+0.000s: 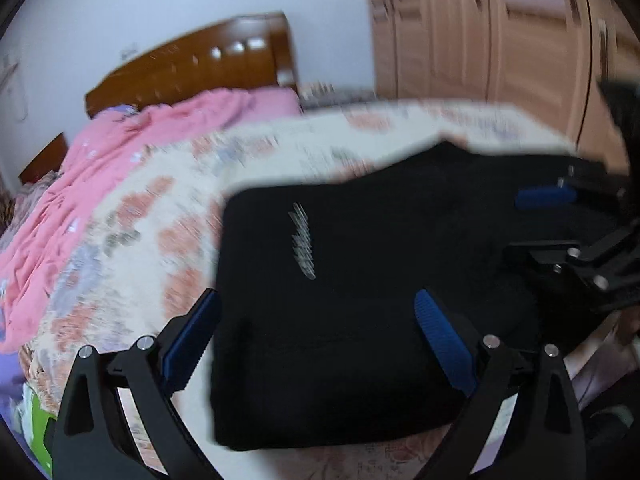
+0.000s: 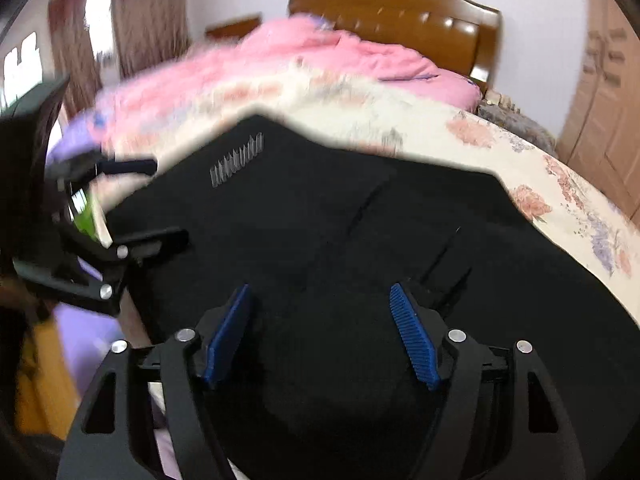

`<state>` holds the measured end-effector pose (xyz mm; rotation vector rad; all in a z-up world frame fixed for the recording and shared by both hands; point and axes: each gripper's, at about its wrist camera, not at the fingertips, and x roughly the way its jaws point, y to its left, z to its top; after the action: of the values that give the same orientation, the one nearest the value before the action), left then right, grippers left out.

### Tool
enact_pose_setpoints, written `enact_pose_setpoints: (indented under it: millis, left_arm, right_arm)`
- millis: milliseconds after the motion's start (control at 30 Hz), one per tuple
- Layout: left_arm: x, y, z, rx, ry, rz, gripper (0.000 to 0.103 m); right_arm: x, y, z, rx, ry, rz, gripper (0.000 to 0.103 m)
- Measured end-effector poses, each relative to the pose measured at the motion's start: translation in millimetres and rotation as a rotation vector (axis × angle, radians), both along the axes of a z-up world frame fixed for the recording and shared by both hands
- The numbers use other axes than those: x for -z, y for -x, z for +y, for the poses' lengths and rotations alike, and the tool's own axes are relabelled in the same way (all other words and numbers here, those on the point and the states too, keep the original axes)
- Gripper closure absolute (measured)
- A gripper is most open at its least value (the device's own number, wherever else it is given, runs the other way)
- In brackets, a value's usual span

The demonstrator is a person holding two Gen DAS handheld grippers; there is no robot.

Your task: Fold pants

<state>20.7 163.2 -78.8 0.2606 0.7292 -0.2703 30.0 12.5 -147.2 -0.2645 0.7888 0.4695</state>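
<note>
So closest to me, my left gripper [image 1: 316, 336] has its blue-padded fingers spread wide at the bottom of its frame, nothing pinched, with the black pants [image 1: 360, 280] filling the gap between them and running up through the middle. My right gripper [image 2: 320, 332] looks the same at the bottom of its own view: fingers well apart, holding nothing, with black cloth under and between them. The pants sit in a thick folded block on the floral bedsheet [image 1: 140, 220], and there's a small grey logo [image 1: 303, 240] on the top layer, left of centre in the left view and upper left in the right one. Each tool shows up in the other's camera too, right one at the right edge, left one at the left edge, both beside the fabric; can't tell if they touch it, it's all pretty blurry. Further back, a rumpled pink blanket [image 1: 100, 168] lies along the left side. Beyond that is the brown wooden headboard [image 1: 192, 64] against the white wall, and a light wooden wardrobe [image 1: 480, 28] fills the upper right.
</note>
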Motion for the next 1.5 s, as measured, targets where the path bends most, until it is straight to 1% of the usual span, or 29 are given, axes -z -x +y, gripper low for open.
enact_pose_setpoints:
  millis: [33, 67, 100, 133, 167, 233, 300, 367, 467, 500, 567, 600, 633, 700, 733, 767, 833, 900, 933, 1000, 1067, 1133, 1200, 1233, 1267, 1300, 1367, 1433, 1500]
  left_arm:
    - [15, -1, -2, 0.004, -0.030, 0.030, 0.005]
    - [21, 3, -1, 0.008, -0.023, 0.019, 0.005]
    - [23, 6, 4, 0.005, 0.021, 0.005, 0.005]
    - [26, 5, 11, 0.004, 0.064, 0.024, 0.005]
    - [26, 4, 12, 0.007, 0.074, 0.029, 0.005]
    - [22, 2, 8, 0.003, 0.046, 0.041, 0.004]
    - [11, 1, 2, -0.010, 0.025, 0.047, 0.005]
    - [-13, 2, -2, 0.025, 0.030, -0.005, 0.005]
    - [-43, -27, -8, 0.030, 0.043, -0.040, 0.004]
    - [-47, -41, -10, 0.032, 0.052, -0.028, 0.002]
    - [-47, -87, -11, 0.044, 0.129, 0.063, 0.002]
    - [-43, -102, -11, 0.032, 0.145, 0.099, 0.002]
    - [-36, -122, -10, 0.014, 0.154, 0.150, 0.002]
    - [-18, -147, -5, -0.021, 0.143, 0.214, 0.002]
    - [-5, -157, 1, -0.066, 0.127, 0.232, 0.002]
    - [4, -160, 5, -0.074, 0.139, 0.235, 0.002]
    - [5, -152, 7, -0.060, 0.155, 0.183, 0.002]
    - [-3, -141, 4, -0.082, 0.122, 0.111, 0.002]
    - [-12, -128, 2, -0.103, 0.093, 0.054, 0.002]
    - [-25, -109, -4, -0.090, 0.070, 0.011, 0.002]
    - [-30, -93, -15, -0.080, 0.027, -0.031, 0.002]
    - [-20, -82, -25, -0.071, -0.032, -0.029, 0.002]
    - [-2, -79, -30, -0.061, -0.091, -0.012, 0.002]
    - [14, -81, -33, -0.064, -0.131, 0.018, 0.002]
    - [20, -79, -31, -0.062, -0.132, 0.008, 0.001]
    - [19, -76, -29, -0.063, -0.122, -0.011, 0.001]
    - [18, -81, -25, -0.069, -0.103, 0.016, 0.001]
    - [20, -80, -24, -0.066, -0.098, 0.022, 0.001]
    - [20, -80, -23, -0.065, -0.096, 0.023, 0.001]
  right_arm:
    - [5, 5, -1, -0.017, -0.006, -0.037, 0.030]
    - [7, 6, -4, -0.018, -0.023, -0.039, 0.029]
    - [8, 3, -8, -0.013, -0.049, -0.019, 0.029]
    - [8, 1, -9, -0.014, -0.052, -0.009, 0.028]
    - [7, 0, -7, -0.018, -0.045, -0.003, 0.028]
    - [2, -2, -10, -0.011, -0.044, 0.033, 0.026]
    - [-9, -6, -17, -0.008, -0.067, 0.048, 0.025]
    - [-22, -13, -21, 0.019, -0.060, 0.008, 0.025]
    - [-31, -36, -27, 0.065, -0.057, -0.005, 0.025]
    - [-32, -42, -27, 0.068, -0.068, 0.002, 0.025]
    - [-32, -52, -19, 0.056, -0.072, 0.013, 0.025]
    - [-30, -52, -14, 0.036, -0.067, 0.009, 0.025]
    - [-24, -52, -7, 0.008, -0.049, 0.020, 0.025]
    - [-1, -56, 0, -0.008, 0.007, 0.085, 0.023]
    - [2, -54, -1, -0.015, -0.006, 0.070, 0.022]
    - [2, -53, -3, -0.018, -0.023, 0.067, 0.022]
    - [-5, -55, -8, -0.013, -0.035, 0.079, 0.023]
    - [-17, -57, -21, 0.005, -0.057, 0.046, 0.020]
    - [-22, -58, -28, 0.029, -0.063, 0.027, 0.019]
    - [-29, -66, -48, 0.116, -0.041, -0.013, 0.016]
    - [-26, -83, -77, 0.220, -0.052, 0.011, 0.016]
    - [-17, -100, -100, 0.276, -0.092, 0.075, 0.015]
    - [5, -118, -115, 0.320, -0.050, 0.188, 0.015]
    - [5, -116, -115, 0.294, -0.048, 0.164, 0.014]
    - [4, -114, -114, 0.278, -0.041, 0.164, 0.012]
    - [4, -113, -113, 0.283, -0.023, 0.178, 0.013]
    - [-1, -103, -116, 0.333, 0.004, 0.157, 0.013]
    - [-6, -83, -121, 0.331, -0.029, 0.143, 0.013]
    - [-5, -65, -127, 0.321, -0.030, 0.130, 0.013]
